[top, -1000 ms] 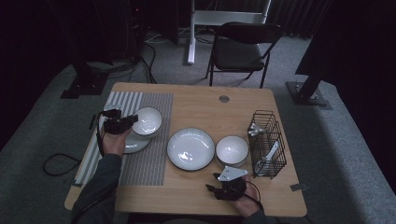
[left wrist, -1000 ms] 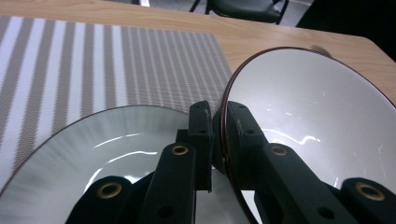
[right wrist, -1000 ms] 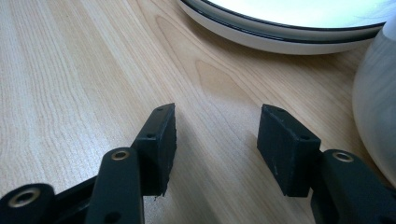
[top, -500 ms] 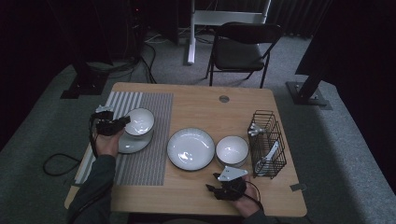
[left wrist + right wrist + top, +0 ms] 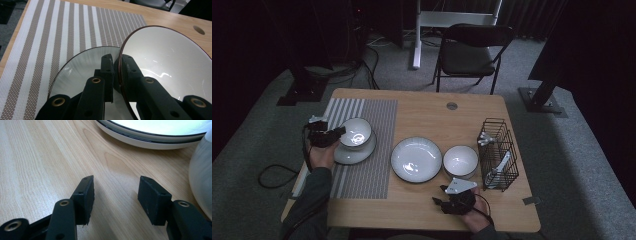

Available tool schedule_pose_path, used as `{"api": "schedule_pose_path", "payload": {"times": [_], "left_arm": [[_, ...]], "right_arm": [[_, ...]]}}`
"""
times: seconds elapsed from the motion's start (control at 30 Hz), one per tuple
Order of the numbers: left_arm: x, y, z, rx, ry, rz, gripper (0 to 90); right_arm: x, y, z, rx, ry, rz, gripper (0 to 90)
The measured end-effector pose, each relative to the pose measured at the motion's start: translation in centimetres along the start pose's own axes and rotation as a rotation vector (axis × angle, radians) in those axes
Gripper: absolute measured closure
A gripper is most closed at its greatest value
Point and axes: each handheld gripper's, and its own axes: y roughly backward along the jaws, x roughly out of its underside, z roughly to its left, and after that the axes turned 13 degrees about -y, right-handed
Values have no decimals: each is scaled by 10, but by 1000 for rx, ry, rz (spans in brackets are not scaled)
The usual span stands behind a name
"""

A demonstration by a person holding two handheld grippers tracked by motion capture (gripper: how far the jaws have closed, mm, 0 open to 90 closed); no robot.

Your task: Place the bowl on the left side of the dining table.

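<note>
L gripper [image 5: 116, 75] pinches rim of small bowl [image 5: 356, 132], one jaw inside, one outside; bowl sits tilted just over the saucer plate [image 5: 343, 156] on striped mat [image 5: 372, 165]. Glazed ceramic: stiff, slick, prob. chips easily, so grip rim deep, lower gently. R gripper [image 5: 115, 195] jaws spread, nothing between, low over table [image 5: 37, 157]. Ahead of it: big plate [image 5: 416, 159], second bowl [image 5: 460, 161], both empty. Wire basket [image 5: 498, 152] holds utensils.

Counts: 2 bowls, 1 [image 5: 356, 132] near the table's [image 5: 422, 105] left edge, 1 [image 5: 460, 160] toward the right edge. 2 plates, small [image 5: 343, 156] left, large [image 5: 416, 159] centre. 1 striped placemat [image 5: 372, 145], 1 wire basket [image 5: 499, 150] at the right edge, 1 chair [image 5: 472, 50] beyond the far edge.
</note>
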Motion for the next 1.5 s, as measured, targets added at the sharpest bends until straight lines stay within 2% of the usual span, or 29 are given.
{"api": "schedule_pose_path", "payload": {"times": [0.5,0.93,1.5], "left_arm": [[8,0,9,-24,11,19,820],[21,-2,18,-38,41,44,818],[23,-5,22,-43,68,42,817]], "right_arm": [[0,0,0,0,-2,-1,464],[0,0,0,0,-1,-1,464],[0,0,0,0,-2,-1,464]]}}
